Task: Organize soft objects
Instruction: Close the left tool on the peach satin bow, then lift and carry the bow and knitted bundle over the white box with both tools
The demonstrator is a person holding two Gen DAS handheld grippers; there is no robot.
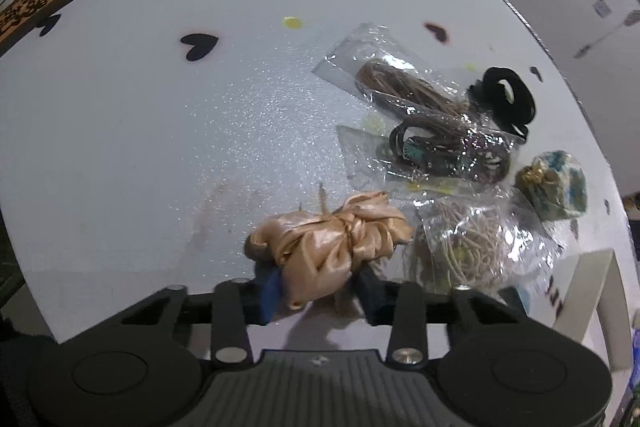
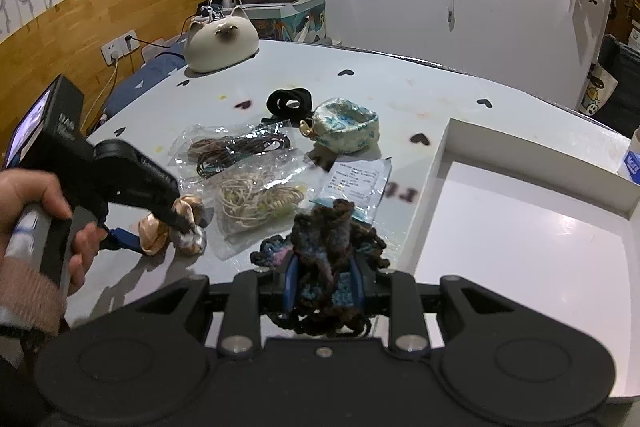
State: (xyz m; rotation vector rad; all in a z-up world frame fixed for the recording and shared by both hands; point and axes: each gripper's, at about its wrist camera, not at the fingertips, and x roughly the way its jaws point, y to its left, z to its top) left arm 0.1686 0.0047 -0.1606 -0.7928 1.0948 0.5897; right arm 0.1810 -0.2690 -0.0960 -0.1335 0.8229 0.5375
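Scrunchie (image 1: pixel 332 243), on the table (image 1: pixel 140 147) beside bagged bands, seems pinched by the left gripper (image 1: pixel 320 291), while the right gripper (image 2: pixel 324 283) clamps yarn (image 2: pixel 324 247); slippery satin could slide out on lifting.

Both grippers are black with ribbed housings, silver screws and blue pads; beside the white tray (image 2: pixel 440 163), the left hand (image 2: pixel 36 203) wears a pinkish knit cuff.
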